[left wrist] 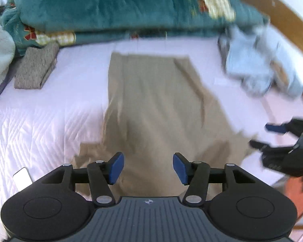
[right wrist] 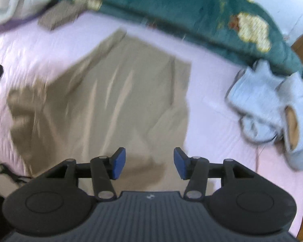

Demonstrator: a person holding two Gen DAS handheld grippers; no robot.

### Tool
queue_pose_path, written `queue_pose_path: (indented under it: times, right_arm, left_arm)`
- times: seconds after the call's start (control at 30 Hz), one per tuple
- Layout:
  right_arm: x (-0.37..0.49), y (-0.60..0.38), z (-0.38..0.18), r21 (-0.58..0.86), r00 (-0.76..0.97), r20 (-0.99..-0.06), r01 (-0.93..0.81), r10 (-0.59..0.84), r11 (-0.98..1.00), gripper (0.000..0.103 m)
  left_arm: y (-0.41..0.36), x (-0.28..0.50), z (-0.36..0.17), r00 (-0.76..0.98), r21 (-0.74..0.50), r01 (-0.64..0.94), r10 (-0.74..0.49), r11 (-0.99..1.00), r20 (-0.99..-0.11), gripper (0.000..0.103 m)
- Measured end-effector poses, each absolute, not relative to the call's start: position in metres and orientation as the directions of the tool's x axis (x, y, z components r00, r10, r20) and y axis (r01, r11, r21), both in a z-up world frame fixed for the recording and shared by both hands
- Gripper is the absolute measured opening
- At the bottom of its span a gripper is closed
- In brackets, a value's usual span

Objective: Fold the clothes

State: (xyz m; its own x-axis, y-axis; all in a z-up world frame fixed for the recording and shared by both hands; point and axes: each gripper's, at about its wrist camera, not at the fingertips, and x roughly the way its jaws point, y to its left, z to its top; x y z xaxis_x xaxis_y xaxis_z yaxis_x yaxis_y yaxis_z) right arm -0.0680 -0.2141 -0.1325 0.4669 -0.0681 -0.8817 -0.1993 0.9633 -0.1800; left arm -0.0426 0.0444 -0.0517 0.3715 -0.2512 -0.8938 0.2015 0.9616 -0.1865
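Hovering my left gripper (left wrist: 148, 168) and right gripper (right wrist: 149, 163) over khaki trousers (left wrist: 155, 109) lying flat on the pale pink bedspread (left wrist: 50, 109), both tongs parted and empty, teal blanket (left wrist: 111, 6) beyond.

**Lots of room in the middle, piles at the edges**

We see bare pink bed cover (left wrist: 40, 121) on both sides of the flat tan cloth (left wrist: 151, 104), so a gripper could pass there. At the far end the big green blanket (left wrist: 111, 6) blocks the way like a wall. A gray folded cloth (left wrist: 35, 68) sits at the far left. A crumpled pale blue heap (right wrist: 272, 98) fills the far right. The right gripper (left wrist: 272, 137) hangs over the right edge.
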Motion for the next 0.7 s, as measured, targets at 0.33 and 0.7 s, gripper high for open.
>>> queue_pose_path:
  times: [0.33,0.7]
  right_arm:
    - [0.063,-0.276,-0.165,-0.186,0.598,-0.801,-0.214,-0.022,0.959,0.044]
    - [0.207,-0.273,-0.287,-0.221,0.531,-0.846,-0.283,-0.039,0.933,0.013]
  left_arm:
    - [-0.018,0.066,-0.078,0.542,-0.053,0.068,-0.082,0.996,-0.837,0.061]
    - [-0.063,0.187,-0.175,0.482,-0.039,0.108,-0.087,0.993,-0.872,0.061]
